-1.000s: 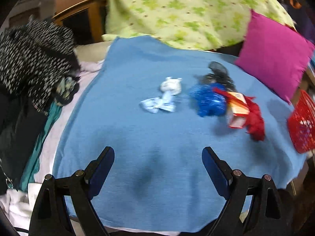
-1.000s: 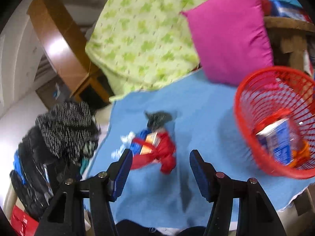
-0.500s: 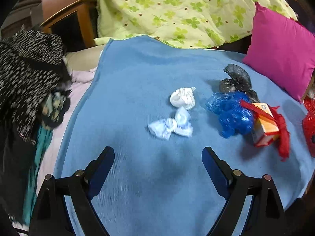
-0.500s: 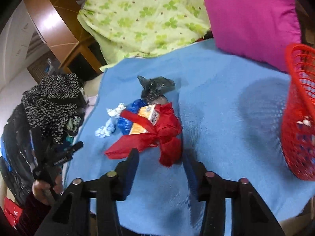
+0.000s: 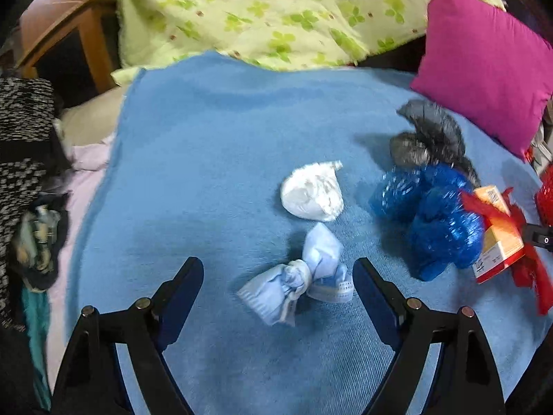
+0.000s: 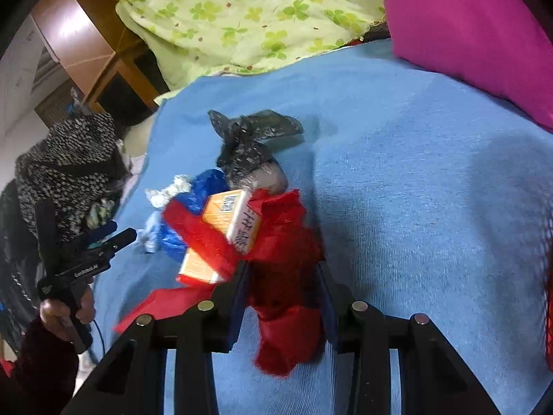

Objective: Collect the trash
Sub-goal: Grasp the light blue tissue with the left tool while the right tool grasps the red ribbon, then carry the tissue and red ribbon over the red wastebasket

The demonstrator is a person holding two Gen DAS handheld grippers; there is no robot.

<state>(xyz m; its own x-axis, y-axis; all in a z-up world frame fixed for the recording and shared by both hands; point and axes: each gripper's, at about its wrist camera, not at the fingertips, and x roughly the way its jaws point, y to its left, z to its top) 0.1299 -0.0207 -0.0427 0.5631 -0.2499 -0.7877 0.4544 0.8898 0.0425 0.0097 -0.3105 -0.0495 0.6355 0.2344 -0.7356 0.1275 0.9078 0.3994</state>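
Observation:
Trash lies on a blue blanket point(image 5: 207, 145). My left gripper point(image 5: 276, 276) is low over it, jaws wide and beginning to close; a knotted light-blue wrapper point(image 5: 293, 276) lies between the fingers, untouched. Beyond it are a white crumpled ball point(image 5: 312, 190), a blue plastic bag point(image 5: 435, 214), a black bag point(image 5: 428, 135) and an orange carton point(image 5: 497, 238). My right gripper point(image 6: 283, 276) is closing, its pads pressing on a red plastic bag point(image 6: 287, 342) that wraps the orange carton point(image 6: 231, 221). The black bag point(image 6: 249, 145) and blue bag point(image 6: 204, 186) lie behind.
A pink pillow point(image 5: 484, 69) and a green clover quilt point(image 5: 276, 10) bound the far side. A black-and-white garment point(image 5: 24, 138) is heaped on the left, by wooden furniture point(image 5: 90, 34). A red mesh basket point(image 6: 549, 294) shows at the right edge. A hand point(image 6: 65, 311) holds the left gripper.
Both grippers came forward and down toward the trash. The light-blue wrapper now lies between the left fingers. The right jaws narrowed onto the red bag, and the basket slid out to the right edge.

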